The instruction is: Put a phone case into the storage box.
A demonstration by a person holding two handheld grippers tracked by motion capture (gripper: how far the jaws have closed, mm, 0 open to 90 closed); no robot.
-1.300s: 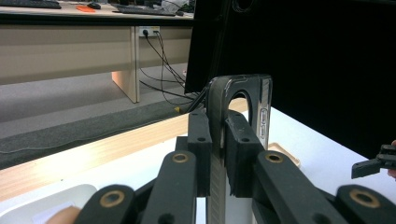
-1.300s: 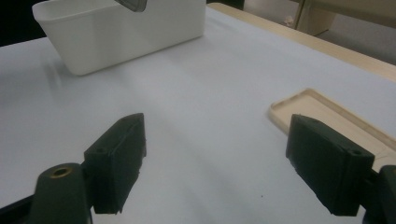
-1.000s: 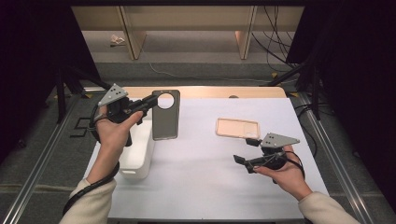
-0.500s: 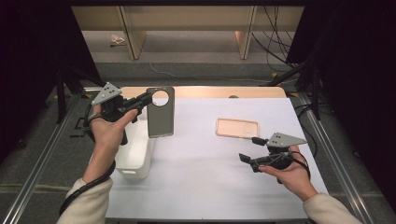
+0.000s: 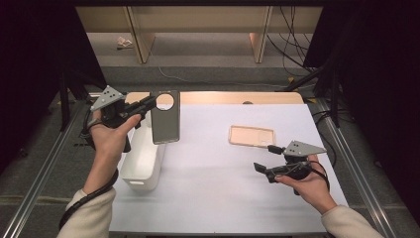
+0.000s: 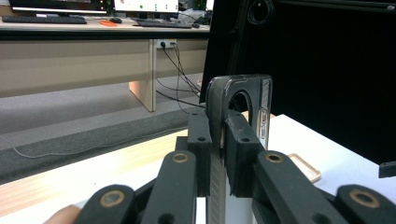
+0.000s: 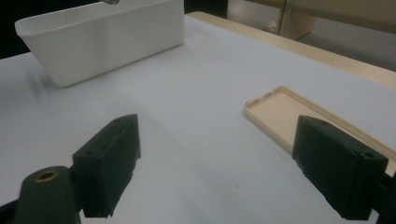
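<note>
A dark grey phone case (image 5: 165, 123) with a round camera hole hangs upright above the table, just right of the white bin (image 5: 141, 158). My left gripper (image 5: 151, 102) is shut on its top edge beside the hole. In the left gripper view the two pads pinch the case (image 6: 238, 100) edge-on, where my left gripper (image 6: 218, 135) closes. A beige phone case (image 5: 251, 136) lies flat on the white table cover. My right gripper (image 5: 262, 171) stands open just in front of it, low over the table, with nothing between its jaws (image 7: 217, 172). The beige case (image 7: 280, 114) lies beyond the far jaw.
The white bin (image 7: 107, 39) stands at the left side of the table. The table's wooden back edge (image 5: 237, 97) runs behind the white cover. Metal rails (image 5: 44, 173) flank the table on both sides. Dark curtains and shelves stand farther back.
My left gripper has drifted slightly to the left with the dark case in its grip. The right gripper has barely moved and stays open.
</note>
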